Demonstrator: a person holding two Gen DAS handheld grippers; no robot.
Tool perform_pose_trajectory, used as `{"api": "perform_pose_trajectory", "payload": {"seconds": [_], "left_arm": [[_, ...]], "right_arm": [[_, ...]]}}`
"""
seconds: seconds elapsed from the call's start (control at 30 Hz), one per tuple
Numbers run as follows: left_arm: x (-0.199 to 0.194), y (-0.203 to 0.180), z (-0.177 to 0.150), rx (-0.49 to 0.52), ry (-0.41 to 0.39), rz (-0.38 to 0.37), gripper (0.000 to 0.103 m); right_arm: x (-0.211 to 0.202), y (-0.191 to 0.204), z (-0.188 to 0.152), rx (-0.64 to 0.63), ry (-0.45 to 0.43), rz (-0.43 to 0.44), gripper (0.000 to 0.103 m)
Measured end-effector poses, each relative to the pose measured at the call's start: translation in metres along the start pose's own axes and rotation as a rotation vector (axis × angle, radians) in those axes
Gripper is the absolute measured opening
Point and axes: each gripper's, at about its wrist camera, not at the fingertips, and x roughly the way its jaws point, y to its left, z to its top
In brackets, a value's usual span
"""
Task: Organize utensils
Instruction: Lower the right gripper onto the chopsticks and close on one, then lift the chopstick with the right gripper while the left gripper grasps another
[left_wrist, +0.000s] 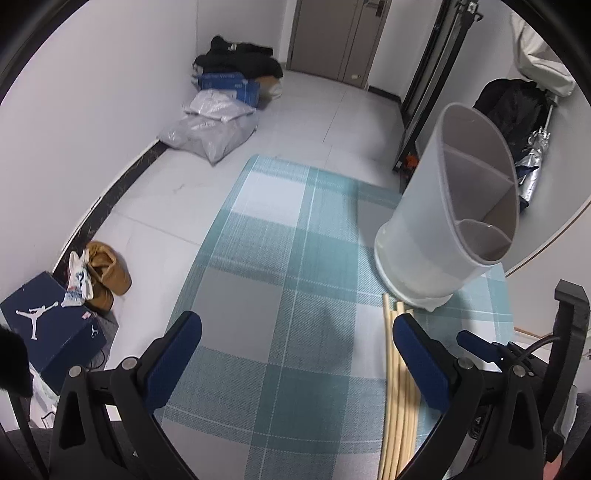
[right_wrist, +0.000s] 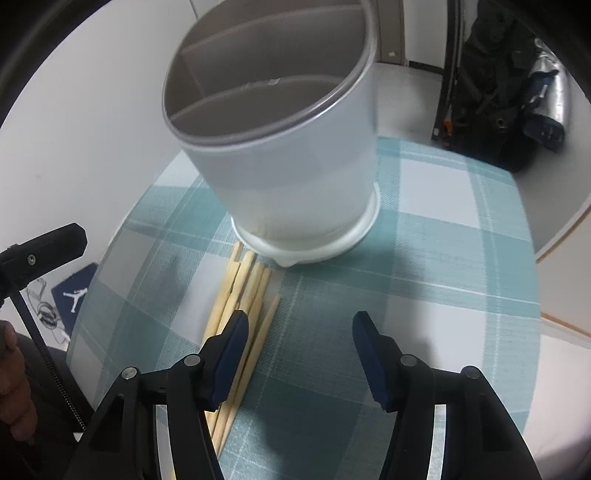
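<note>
A white round utensil holder (left_wrist: 424, 236) (right_wrist: 295, 166) with inner dividers stands empty on the teal plaid tablecloth (left_wrist: 280, 258) (right_wrist: 443, 258). Several pale wooden chopsticks (left_wrist: 400, 391) (right_wrist: 245, 280) lie in a bundle, their tips at the holder's base. My left gripper (left_wrist: 295, 332) is open above bare cloth, its right finger over the bundle. My right gripper (right_wrist: 301, 336) is open just above the cloth. Its left finger (right_wrist: 232, 343) covers the bundle, and one chopstick lies just inside the gap. Nothing is gripped.
The table edge curves off at both sides. On the floor to the left are a navy shoebox (left_wrist: 51, 325), brown shoes (left_wrist: 110, 273) and grey bags (left_wrist: 210, 129). A black bag (right_wrist: 495, 110) sits far right. A hand (right_wrist: 13, 387) holds the left gripper.
</note>
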Motion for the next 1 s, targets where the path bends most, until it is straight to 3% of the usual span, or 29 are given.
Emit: {"api": "perform_pose_trajectory", "payload": {"seconds": [0.13,0.5,0.63,0.67,0.7,0.73,1.0], "left_arm": [[0.004,0.007,0.005,-0.018,0.022,0.010,0.102],[0.012,0.024,0.008,-0.119,0.111,-0.035,0.102],[0.008,0.030,0.006,-0.144,0.105,-0.046,0.102],[0.009,0.031,0.005,-0.147,0.105,-0.047,0.102],[0.009,0.032,0.004,-0.144,0.109,-0.048,0.102],[0.010,0.030,0.002,-0.133,0.117,-0.057,0.102],[0.014,0.022,-0.012,-0.070,0.154,-0.137,0.102]], "right_arm": [[0.008,0.006,-0.001,-0.042,0.029,-0.084,0.042],[0.015,0.029,-0.006,-0.115,0.064,-0.160,0.042],[0.014,0.026,-0.004,-0.122,0.070,-0.163,0.040],[0.013,0.027,-0.006,-0.121,0.068,-0.157,0.037],[0.012,0.028,-0.006,-0.123,0.064,-0.156,0.027],[0.011,0.029,-0.005,-0.130,0.061,-0.153,0.010],[-0.003,0.000,-0.009,0.025,0.022,-0.037,0.004]]}}
